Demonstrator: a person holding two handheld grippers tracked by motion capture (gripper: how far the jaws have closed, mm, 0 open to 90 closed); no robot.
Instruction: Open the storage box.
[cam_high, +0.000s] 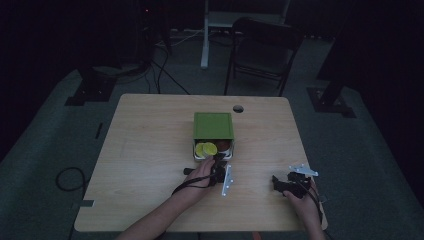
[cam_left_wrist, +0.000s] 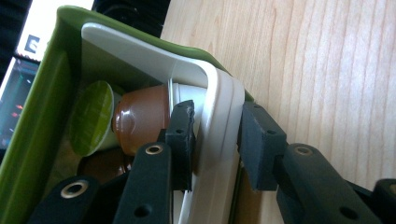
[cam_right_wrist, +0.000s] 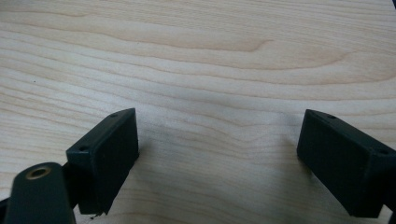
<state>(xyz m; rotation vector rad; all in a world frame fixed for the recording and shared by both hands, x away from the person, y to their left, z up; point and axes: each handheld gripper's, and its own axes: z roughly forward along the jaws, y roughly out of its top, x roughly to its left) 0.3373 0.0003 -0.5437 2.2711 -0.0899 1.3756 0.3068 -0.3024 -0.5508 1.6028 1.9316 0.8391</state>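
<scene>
1. The worktop is carrying a green box at its middle in the high view, with a white tray sliding out toward the person.
2. The left gripper view is revealing the fingers pinching that tray's wall, beside a brown capsule and a green capsule.
3. The right gripper is resting well apart, its fingers standing wide over bare wood.

The table is bare wood to the left of the green box; a hand can slide there; the box stands in the middle, its white tray sticks out toward the person; brown and green pods crowd inside, little room.
</scene>
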